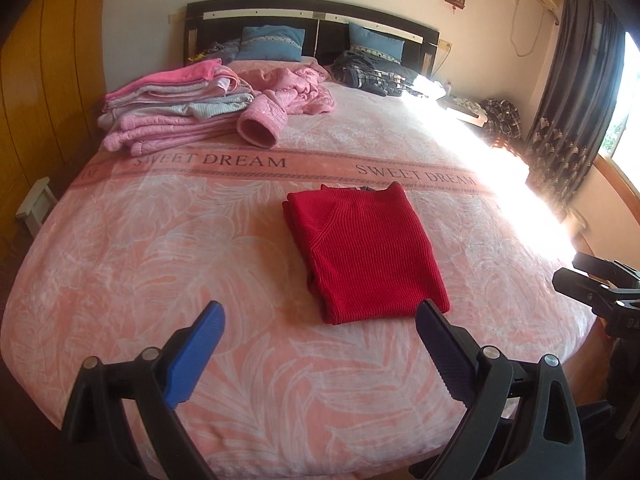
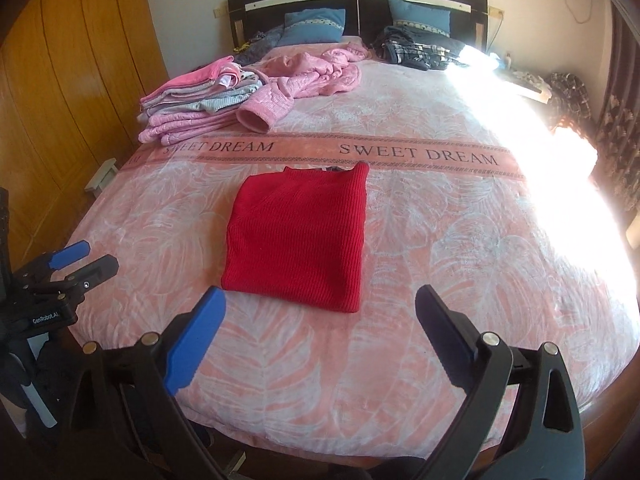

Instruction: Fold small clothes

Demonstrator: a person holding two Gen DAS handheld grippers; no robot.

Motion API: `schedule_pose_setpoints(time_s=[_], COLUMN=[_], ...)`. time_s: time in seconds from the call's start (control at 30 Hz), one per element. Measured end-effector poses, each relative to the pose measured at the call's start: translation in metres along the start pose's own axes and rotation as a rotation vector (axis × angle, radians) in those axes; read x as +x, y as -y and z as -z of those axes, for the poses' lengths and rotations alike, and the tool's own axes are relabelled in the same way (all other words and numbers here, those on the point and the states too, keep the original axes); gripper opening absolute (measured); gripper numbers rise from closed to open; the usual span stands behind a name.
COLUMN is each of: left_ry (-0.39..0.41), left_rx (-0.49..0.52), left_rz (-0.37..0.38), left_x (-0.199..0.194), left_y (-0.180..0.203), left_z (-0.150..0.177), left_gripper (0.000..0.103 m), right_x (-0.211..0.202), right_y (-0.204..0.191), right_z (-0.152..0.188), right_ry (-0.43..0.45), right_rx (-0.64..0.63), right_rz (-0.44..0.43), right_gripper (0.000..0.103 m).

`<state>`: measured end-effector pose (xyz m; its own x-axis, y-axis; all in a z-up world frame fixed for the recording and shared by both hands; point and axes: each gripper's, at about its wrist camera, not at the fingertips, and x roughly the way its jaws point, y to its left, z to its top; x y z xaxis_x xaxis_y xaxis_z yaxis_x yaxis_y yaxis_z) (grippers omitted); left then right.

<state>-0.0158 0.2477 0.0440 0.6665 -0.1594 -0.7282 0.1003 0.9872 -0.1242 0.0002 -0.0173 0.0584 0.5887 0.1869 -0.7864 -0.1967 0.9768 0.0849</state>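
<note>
Left wrist view | left gripper (image 1: 320,320) and right gripper (image 2: 320,304): jaws apart, empty | red sweater (image 1: 362,252): folded, mid-bed (image 1: 120,260) | risk: one-sided lift probably lets thick knit layers slide and unfold.

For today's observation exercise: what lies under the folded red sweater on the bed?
The red sweater rests flat on the pink bedspread. A bit of dark fabric peeks out at its far edge; anything else beneath is covered.

Folded ribbed red knit sweater (image 1: 366,254) on salmon-pink bed cover (image 1: 120,264) patterned with pale leaf prints and a darker lettered band. Stack of folded pink and grey clothes (image 1: 172,110). Blue pillows (image 1: 272,43); black headboard (image 1: 256,10).
</note>
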Motion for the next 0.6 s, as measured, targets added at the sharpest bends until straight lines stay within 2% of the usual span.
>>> schedule_pose_setpoints(time_s=[0.13, 0.3, 0.47, 0.6], left_ry=[0.041, 0.011, -0.013, -0.051], left_rx=[0.013, 0.003, -0.009, -0.004], left_rz=[-0.029, -0.072, -0.126, -0.155], left_x=[-0.012, -0.011, -0.006, 0.003], left_y=[0.002, 0.0, -0.003, -0.006], left_z=[0.007, 0.018, 0.036, 0.048], left_gripper=[0.097, 0.098, 0.098, 0.098], right_x=[0.003, 0.011, 0.012, 0.02], right_y=[-0.006, -0.01, -0.01, -0.009], right_z=[0.01, 0.021, 0.031, 0.038], right_ry=[-0.013, -0.038, -0.017, -0.045], right_rx=[0.022, 0.051, 0.088, 0.105], right_rz=[0.001, -0.03, 0.024, 0.04], right_gripper=[0.096, 0.096, 0.097, 0.097])
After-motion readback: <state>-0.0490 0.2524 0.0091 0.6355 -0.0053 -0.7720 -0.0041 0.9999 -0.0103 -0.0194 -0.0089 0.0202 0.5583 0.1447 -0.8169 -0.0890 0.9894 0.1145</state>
